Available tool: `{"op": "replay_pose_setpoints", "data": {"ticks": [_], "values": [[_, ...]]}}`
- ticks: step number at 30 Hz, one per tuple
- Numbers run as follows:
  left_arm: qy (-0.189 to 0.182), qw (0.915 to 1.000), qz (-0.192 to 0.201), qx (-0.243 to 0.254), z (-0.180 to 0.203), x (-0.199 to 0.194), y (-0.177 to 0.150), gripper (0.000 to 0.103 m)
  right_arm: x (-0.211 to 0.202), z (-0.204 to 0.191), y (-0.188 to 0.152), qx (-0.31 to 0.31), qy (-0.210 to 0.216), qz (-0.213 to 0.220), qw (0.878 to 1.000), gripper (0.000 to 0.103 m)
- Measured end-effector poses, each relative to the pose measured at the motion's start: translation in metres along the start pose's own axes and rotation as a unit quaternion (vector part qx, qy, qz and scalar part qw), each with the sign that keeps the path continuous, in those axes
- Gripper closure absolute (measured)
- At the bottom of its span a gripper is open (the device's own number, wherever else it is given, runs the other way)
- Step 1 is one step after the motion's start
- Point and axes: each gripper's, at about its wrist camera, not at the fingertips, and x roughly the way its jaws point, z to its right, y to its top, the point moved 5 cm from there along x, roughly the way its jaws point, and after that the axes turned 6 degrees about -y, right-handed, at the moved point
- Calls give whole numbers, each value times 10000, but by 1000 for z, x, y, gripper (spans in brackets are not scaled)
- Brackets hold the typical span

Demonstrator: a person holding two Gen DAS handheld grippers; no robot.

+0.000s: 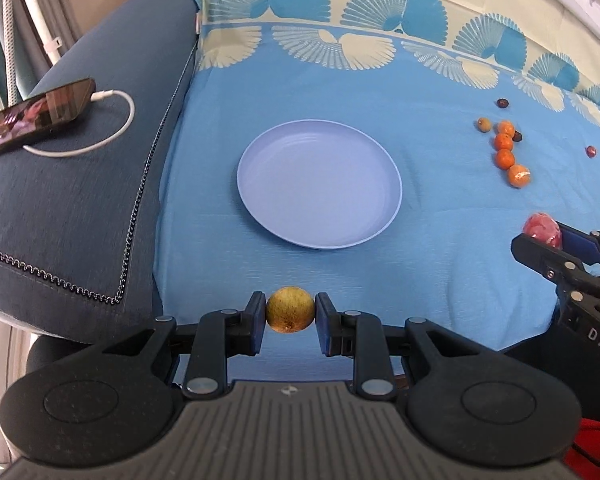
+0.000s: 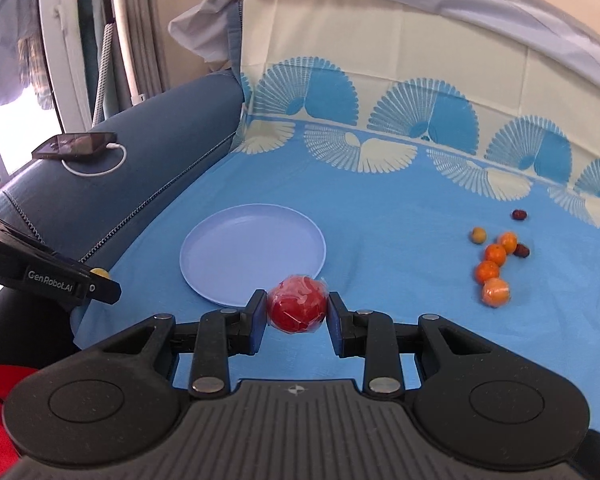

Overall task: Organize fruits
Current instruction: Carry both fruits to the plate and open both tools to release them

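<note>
Left wrist view shows the left hand-held gripper (image 1: 290, 316) clamped on a yellow-green fruit (image 1: 290, 309); the right hand-held gripper (image 2: 298, 311) grips a wrapped red fruit (image 2: 298, 309). Both hover short of the empty lavender plate (image 1: 260, 204). Judged next: carry over, release inside.

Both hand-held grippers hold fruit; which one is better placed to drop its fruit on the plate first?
Right, probably. The right hand-held gripper holds its wrapped red fruit right at the plate rim; the left hand-held gripper, with the yellow-green fruit, sits farther back.
</note>
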Motion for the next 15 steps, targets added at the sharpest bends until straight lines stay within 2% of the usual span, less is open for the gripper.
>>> {"op": "replay_pose_setpoints", "data": {"ticks": [15], "values": [[-247, 9992, 176, -273, -15, -1, 10, 74, 9, -14, 5, -277, -38, -193, 9994, 70]]}}
